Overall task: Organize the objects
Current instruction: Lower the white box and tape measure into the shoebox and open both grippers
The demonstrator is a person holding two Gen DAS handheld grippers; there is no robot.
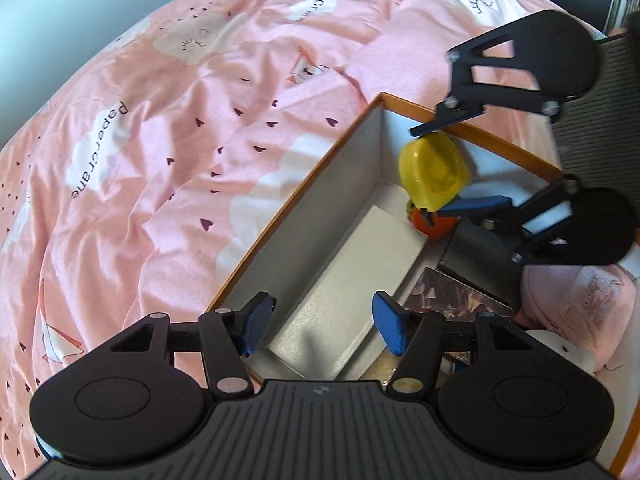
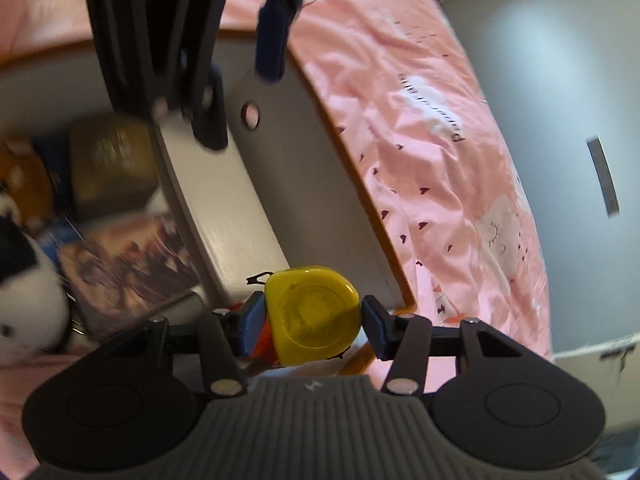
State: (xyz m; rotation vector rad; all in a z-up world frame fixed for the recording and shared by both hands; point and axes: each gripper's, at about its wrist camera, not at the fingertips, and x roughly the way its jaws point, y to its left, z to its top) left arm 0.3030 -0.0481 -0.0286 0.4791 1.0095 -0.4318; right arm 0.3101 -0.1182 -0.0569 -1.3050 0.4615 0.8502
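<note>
My right gripper point(image 2: 313, 322) clamps something between its pads, at one o'clock from my empty, spread left gripper point(image 1: 323, 325)

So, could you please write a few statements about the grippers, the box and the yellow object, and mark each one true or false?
1. The right gripper is clamped on the rounded yellow plastic case. True.
2. The left gripper grips the flat white rectangular box. False: its jaws are open and empty above that box.
3. The orange-rimmed cardboard storage box sits on a pink bedsheet with clouds and hearts. True.
4. The yellow case lies on the bedsheet outside the storage box. False: it is held over the box's inside corner.
5. A small orange toy sits below the yellow case. True.
</note>
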